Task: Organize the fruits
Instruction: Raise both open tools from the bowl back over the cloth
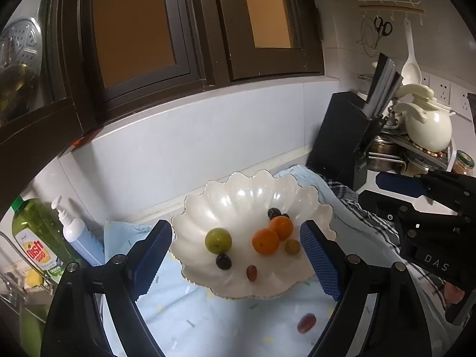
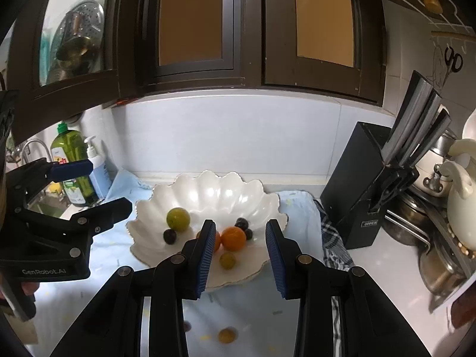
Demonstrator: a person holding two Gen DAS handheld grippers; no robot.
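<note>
A white scalloped bowl (image 1: 238,196) (image 2: 208,187) sits on a light blue cloth (image 1: 190,321). In it lie a green plum (image 1: 218,240) (image 2: 178,219), two oranges (image 1: 265,240) (image 2: 233,238), a small green fruit (image 1: 292,247) (image 2: 228,260), dark grapes (image 1: 223,261) (image 2: 170,236) and a red grape (image 1: 251,272). A red grape (image 1: 306,323) lies on the cloth in front of the bowl. A small yellow fruit (image 2: 226,335) also lies on the cloth. My left gripper (image 1: 235,255) is open and empty before the bowl. My right gripper (image 2: 240,255) is open and empty over the bowl's near rim.
A black knife block (image 1: 342,136) (image 2: 357,184) stands at the right, with a cream teapot (image 1: 428,125) and metal pots (image 2: 440,267) beyond it. Dish soap (image 1: 35,238) and a pump bottle (image 1: 76,235) stand at the left by the sink. A checked towel (image 2: 333,238) lies right of the bowl.
</note>
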